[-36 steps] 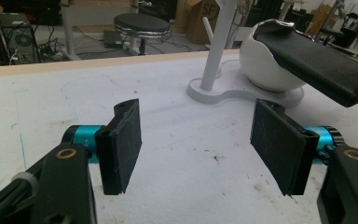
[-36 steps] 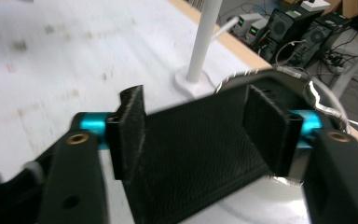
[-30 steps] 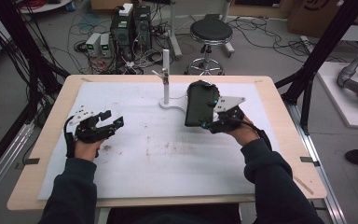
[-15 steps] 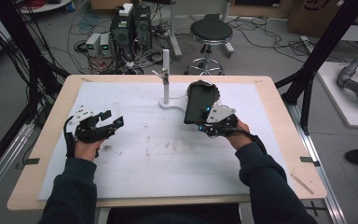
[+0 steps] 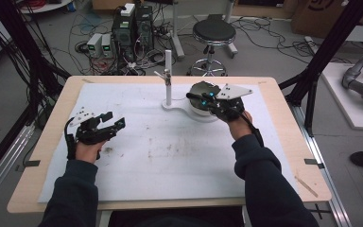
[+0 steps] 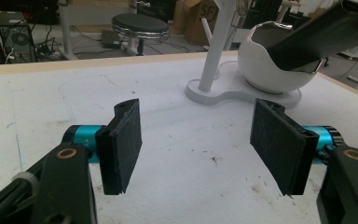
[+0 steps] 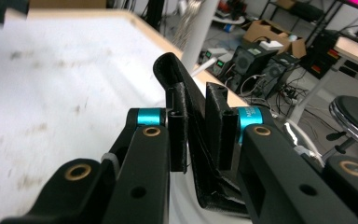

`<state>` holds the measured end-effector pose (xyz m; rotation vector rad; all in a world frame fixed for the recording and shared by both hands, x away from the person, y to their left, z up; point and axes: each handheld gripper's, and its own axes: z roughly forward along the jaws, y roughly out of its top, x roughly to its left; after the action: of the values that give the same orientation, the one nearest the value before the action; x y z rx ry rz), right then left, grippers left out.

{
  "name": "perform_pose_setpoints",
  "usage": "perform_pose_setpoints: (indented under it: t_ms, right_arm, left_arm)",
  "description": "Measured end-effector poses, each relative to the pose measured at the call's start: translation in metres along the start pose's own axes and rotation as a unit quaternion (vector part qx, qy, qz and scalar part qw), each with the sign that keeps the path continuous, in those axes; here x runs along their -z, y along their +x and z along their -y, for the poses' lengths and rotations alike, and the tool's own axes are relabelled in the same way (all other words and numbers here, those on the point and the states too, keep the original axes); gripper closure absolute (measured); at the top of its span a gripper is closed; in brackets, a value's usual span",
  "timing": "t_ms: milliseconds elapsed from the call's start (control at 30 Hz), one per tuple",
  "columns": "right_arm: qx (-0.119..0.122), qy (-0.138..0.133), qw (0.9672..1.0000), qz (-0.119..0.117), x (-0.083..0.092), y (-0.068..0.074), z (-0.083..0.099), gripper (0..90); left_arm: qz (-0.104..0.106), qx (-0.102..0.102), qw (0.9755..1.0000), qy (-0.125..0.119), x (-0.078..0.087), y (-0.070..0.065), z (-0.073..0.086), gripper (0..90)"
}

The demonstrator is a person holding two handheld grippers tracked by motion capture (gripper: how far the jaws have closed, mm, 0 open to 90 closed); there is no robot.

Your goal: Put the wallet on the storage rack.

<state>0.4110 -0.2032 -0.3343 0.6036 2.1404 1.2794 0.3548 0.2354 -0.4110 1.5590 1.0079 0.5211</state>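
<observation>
Black folded piece [image 7: 172, 70] is pinched between the two jaws of the right gripper [image 7: 196, 126]. It is over at the far right part of the table [image 5: 41, 144], and it dips down into a white bowl [image 5: 200, 114].

On the left side, a hand holds the left gripper [image 5: 115, 120] low over the white sheet [image 5: 179, 156] that covers the table. Its jaws stand wide apart with nothing between them. In the left gripper view, the left gripper [image 6: 200, 144] has only the spotty white sheet showing in the gap.

Near the middle, toward the far edge, a thin white post [image 5: 168, 80] stands straight up. The post and the bowl share one flat white base [image 6: 223, 95].

Just to the right of the post sits the bowl [image 6: 265, 70], round and white with a shiny rim. The black folded piece [image 6: 307, 42] leans in over that rim from the right. From the high view, the right gripper [image 5: 199, 98] is right above the bowl, squeezed tight on the black piece [image 5: 201, 89].

Past the table, a round black stool [image 5: 212, 33] stands on the floor.
</observation>
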Motion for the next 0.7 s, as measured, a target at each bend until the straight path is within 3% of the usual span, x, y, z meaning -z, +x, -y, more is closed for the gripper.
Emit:
perform_pose_setpoints:
  t_ms: [100, 133, 200, 400, 567, 700]
  right_arm:
    - [-0.029, -0.016, 0.9993, 0.013, -0.001, -0.006, -0.002, 81.2]
    - [-0.051, -0.021, 0.9983, 0.019, 0.000, -0.008, -0.002, 81.2]
    - [-0.073, -0.029, 0.9966, 0.026, 0.003, -0.011, -0.001, 81.2]
    - [-0.127, -0.043, 0.9907, 0.022, 0.013, -0.020, 0.004, 81.4]
    - [-0.112, -0.042, 0.9928, 0.012, 0.008, -0.016, 0.005, 81.5]
    - [-0.065, -0.019, 0.9975, -0.019, 0.001, -0.009, 0.004, 81.4]
  left_arm:
    - [0.001, -0.001, 1.0000, 0.000, 0.001, 0.000, 0.000, 33.8]
    - [0.000, -0.002, 1.0000, 0.000, 0.001, 0.000, 0.000, 33.8]
    - [0.001, -0.002, 1.0000, 0.000, 0.001, 0.000, 0.000, 33.8]
    - [0.000, -0.002, 1.0000, 0.001, 0.000, 0.000, 0.000, 33.8]
    - [0.001, -0.002, 1.0000, 0.000, 0.001, 0.000, 0.000, 33.8]
    - [0.002, -0.002, 1.0000, 0.000, 0.001, 0.000, 0.000, 33.8]
